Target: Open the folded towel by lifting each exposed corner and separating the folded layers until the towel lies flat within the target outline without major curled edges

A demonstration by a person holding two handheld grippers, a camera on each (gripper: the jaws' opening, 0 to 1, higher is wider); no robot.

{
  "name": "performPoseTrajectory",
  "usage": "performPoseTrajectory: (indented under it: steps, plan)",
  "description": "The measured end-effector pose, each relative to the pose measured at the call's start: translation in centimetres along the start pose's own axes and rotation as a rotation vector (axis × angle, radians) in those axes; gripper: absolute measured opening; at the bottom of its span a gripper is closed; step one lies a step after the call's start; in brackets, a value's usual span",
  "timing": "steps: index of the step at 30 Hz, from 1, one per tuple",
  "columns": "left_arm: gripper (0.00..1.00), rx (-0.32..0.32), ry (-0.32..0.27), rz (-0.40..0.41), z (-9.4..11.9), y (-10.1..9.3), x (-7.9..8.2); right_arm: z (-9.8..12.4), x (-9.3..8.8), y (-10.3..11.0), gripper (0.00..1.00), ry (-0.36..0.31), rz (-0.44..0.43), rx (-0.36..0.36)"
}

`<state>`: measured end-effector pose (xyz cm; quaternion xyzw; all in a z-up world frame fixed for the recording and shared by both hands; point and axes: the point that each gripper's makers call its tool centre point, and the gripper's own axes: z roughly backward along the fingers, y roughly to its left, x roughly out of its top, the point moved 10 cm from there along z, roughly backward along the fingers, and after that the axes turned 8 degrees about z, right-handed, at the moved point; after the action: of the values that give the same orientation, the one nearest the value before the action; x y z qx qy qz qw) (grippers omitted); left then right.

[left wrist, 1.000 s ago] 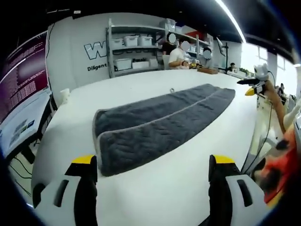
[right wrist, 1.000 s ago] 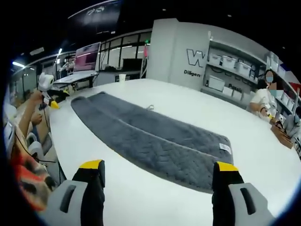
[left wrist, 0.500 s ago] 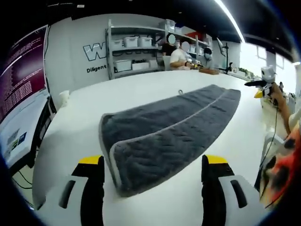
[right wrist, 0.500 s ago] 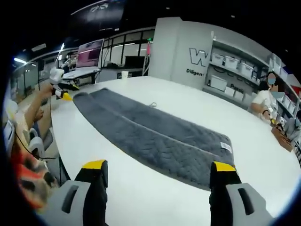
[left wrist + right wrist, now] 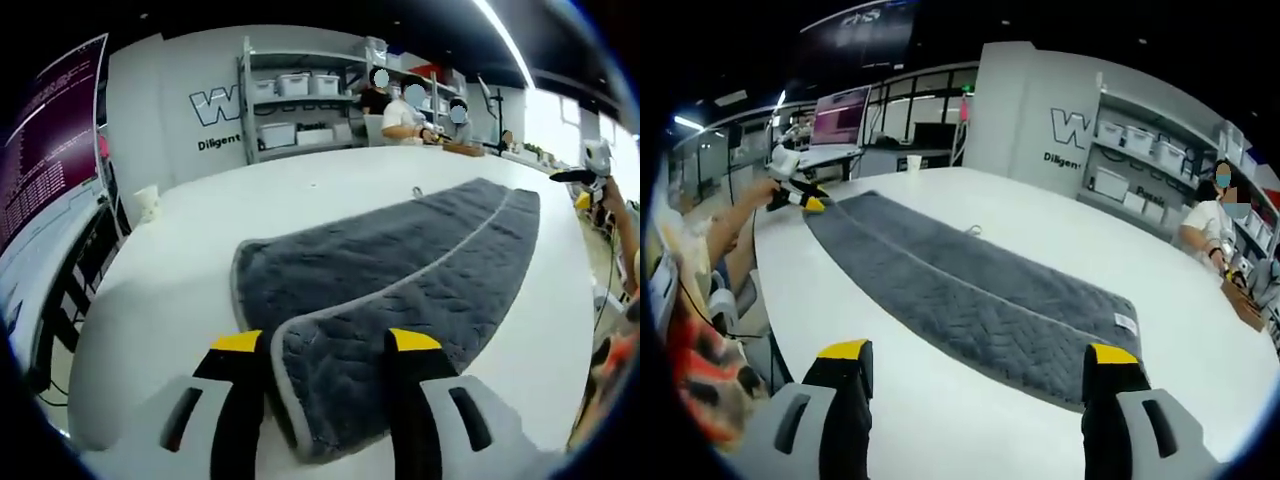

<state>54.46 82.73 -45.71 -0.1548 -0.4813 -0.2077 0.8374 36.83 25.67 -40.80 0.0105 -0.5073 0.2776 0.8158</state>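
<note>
A grey quilted towel (image 5: 400,260), folded in half lengthwise, stretches across the white table (image 5: 170,290). In the left gripper view my left gripper (image 5: 325,345) is open, and the towel's near rounded corner with its pale hem lies between the two yellow-tipped jaws. A hand holds my right gripper (image 5: 592,165) far off at the towel's other end. In the right gripper view the towel (image 5: 970,290) lies ahead of my open right gripper (image 5: 978,352), whose jaws hover short of the towel's edge, with nothing between them. The left gripper (image 5: 792,192) sits at the far end, in a hand.
Shelves with white bins (image 5: 300,100) line the back wall, and people (image 5: 405,105) sit at the table's far end. A paper cup (image 5: 147,203) stands near the left edge by a large screen (image 5: 45,160). A white label (image 5: 1127,322) marks the towel's near corner.
My left gripper has moved forward over the towel's corner, and its jaws have narrowed around it. The right gripper has barely shifted.
</note>
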Motion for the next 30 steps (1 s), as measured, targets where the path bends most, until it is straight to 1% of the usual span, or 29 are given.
performPoseTrajectory:
  steps: [2, 3, 7, 9, 15, 17, 19, 20, 22, 25, 28, 30]
  plan:
    - [0.27, 0.017, -0.010, -0.005, -0.1, 0.2, 0.1, 0.0, -0.1, -0.1, 0.86, -0.003, -0.005, -0.001]
    - [0.23, 0.021, -0.013, -0.006, -0.1, 0.3, 0.1, -0.1, -0.2, -0.2, 0.86, -0.002, -0.008, -0.003]
    - [0.17, 0.029, -0.021, -0.013, -0.2, 0.5, 0.2, -0.2, -0.6, -0.5, 0.84, -0.001, -0.021, -0.003]
    - [0.10, 0.033, -0.015, -0.025, -0.2, 0.6, 0.1, -0.3, -0.7, -0.6, 0.83, -0.006, -0.032, -0.006]
    - [0.06, 0.031, -0.048, -0.043, 0.3, 0.2, 0.3, -0.2, -0.6, -0.5, 0.83, -0.014, -0.034, -0.009]
    - [0.06, 0.011, -0.069, -0.054, 0.5, 0.0, 0.4, -0.1, -0.5, -0.5, 0.83, -0.015, -0.032, -0.007]
    - [0.06, 0.002, -0.077, -0.067, 0.7, -0.2, 0.5, -0.1, -0.5, -0.4, 0.83, -0.015, -0.031, -0.006]
    - [0.06, -0.014, -0.087, -0.084, 1.1, -0.4, 0.6, 0.0, -0.5, -0.4, 0.83, -0.015, -0.030, -0.008]
    - [0.06, -0.033, -0.104, -0.088, 1.6, -0.4, 0.5, 0.1, -0.5, -0.3, 0.83, -0.015, -0.029, -0.009]
    - [0.06, -0.053, -0.114, -0.071, 2.4, -0.3, 0.1, 0.3, -0.5, -0.2, 0.83, -0.012, -0.026, -0.011]
    - [0.06, -0.073, -0.104, -0.100, 3.1, -0.5, -0.7, 0.3, -0.5, -0.1, 0.83, -0.008, -0.024, -0.011]
    - [0.06, -0.107, -0.130, -0.114, 3.5, -0.7, -1.0, 0.3, -0.5, 0.0, 0.83, -0.008, -0.022, -0.010]
